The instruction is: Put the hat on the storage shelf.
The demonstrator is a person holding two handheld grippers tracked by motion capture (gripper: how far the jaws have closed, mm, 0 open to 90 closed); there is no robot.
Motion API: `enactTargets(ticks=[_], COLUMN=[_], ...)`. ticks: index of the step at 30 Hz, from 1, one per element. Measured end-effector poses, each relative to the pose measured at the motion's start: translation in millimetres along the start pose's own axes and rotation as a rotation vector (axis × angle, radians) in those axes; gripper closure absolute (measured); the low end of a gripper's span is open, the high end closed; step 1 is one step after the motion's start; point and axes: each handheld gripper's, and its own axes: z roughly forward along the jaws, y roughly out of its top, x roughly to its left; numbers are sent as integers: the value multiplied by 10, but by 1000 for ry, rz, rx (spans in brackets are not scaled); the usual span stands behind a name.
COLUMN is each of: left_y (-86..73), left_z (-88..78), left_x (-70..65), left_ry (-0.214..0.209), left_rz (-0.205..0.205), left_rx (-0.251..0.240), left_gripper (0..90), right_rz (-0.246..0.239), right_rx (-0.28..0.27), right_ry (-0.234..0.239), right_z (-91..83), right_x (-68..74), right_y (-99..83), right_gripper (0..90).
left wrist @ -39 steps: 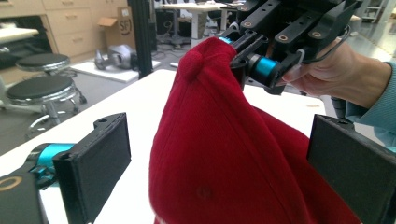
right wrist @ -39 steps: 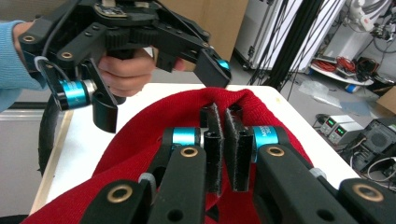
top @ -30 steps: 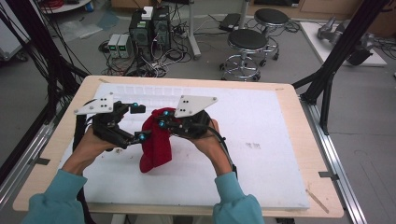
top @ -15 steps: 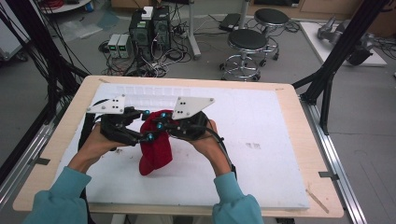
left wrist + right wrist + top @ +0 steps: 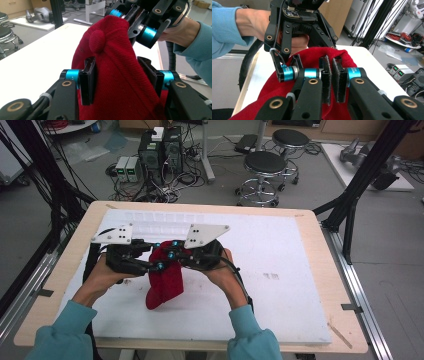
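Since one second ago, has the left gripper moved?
Yes. In the high view the left gripper has come right, away from the table's left edge, onto the red hat; its jaws have just been closing on the hat.

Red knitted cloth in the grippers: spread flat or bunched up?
Bunched up: the red knitted cloth hangs in folds, lifted at its top by both grippers.

A wooden-edged table (image 5: 65, 270) topped with a white board (image 5: 280, 270) stands on a grey floor (image 5: 395, 245), framed by black struts (image 5: 357, 190) on both sides and metal rails (image 5: 357, 295) along its edges. Beyond its far edge, two black computer towers (image 5: 161, 150) sit among tangled cables (image 5: 150, 192), with small grey boxes (image 5: 127, 168) beside them. Two round black stools (image 5: 265, 165) stand to the right, near a white platform (image 5: 360, 165) on the floor.
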Motion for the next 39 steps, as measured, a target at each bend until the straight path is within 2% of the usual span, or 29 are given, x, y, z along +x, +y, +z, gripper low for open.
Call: enactTargets(ticks=[4, 7, 9, 12, 18, 19, 21, 23, 24, 26, 28, 29, 30, 33, 35, 39], left_y=[-4, -7, -7, -5, 6, 11, 18, 22, 22, 21, 21, 23, 25, 31, 33, 38], left_z=[-5, -2, 0, -5, -8, -11, -15, -13, -18, -20, -29, -37, -44, -56, -62, -80], left_x=[-8, -21, -27, -31, -55, -56, -58, -64, -60, -62, -60, -58, -57, -55, -55, -52], left_ry=[7, 17, 33, 57, 96, 107, 127, 144, 154, 159, 167, 171, 172, 186, 198, 221], left_rz=[0, 5, -6, -19, -11, -10, -10, -11, -10, -15, -18, -17, -19, -20, -23, -20], left_rx=[4, 19, 21, 16, 20, 19, 19, 17, 20, 19, 18, 18, 13, 5, 5, -3], left_gripper=[553, 669, 701, 808, 838, 839, 840, 841, 841, 841, 841, 841, 841, 841, 841, 841], right_rz=[-8, -1, 0, 1, 1, 4, 8, 2, -1, 8, 26, 41, 41, 103, 131, 134], right_rx=[-6, -2, -3, -10, -15, -35, -43, -44, -48, -56, -72, -79, -79, -87, -81, -67], right_ry=[-3, 0, -1, -3, -8, -15, -21, -37, -38, -61, -68, -78, -78, -124, -113, -115], right_z=[12, 19, 21, 21, 27, 31, 33, 32, 27, 3, -22, -34, -34, -43, -42, -39], right_x=[-6, 1, 2, 5, 3, 2, 6, 22, 21, 22, 9, -2, -2, -21, -28, 0], right_y=[2, 4, 4, 6, 2, -3, -6, 0, 1, 4, 3, 0, 0, -17, -32, -60], right_gripper=[869, 869, 868, 866, 852, 784, 757, 661, 655, 586, 466, 371, 371, 173, 135, 117])
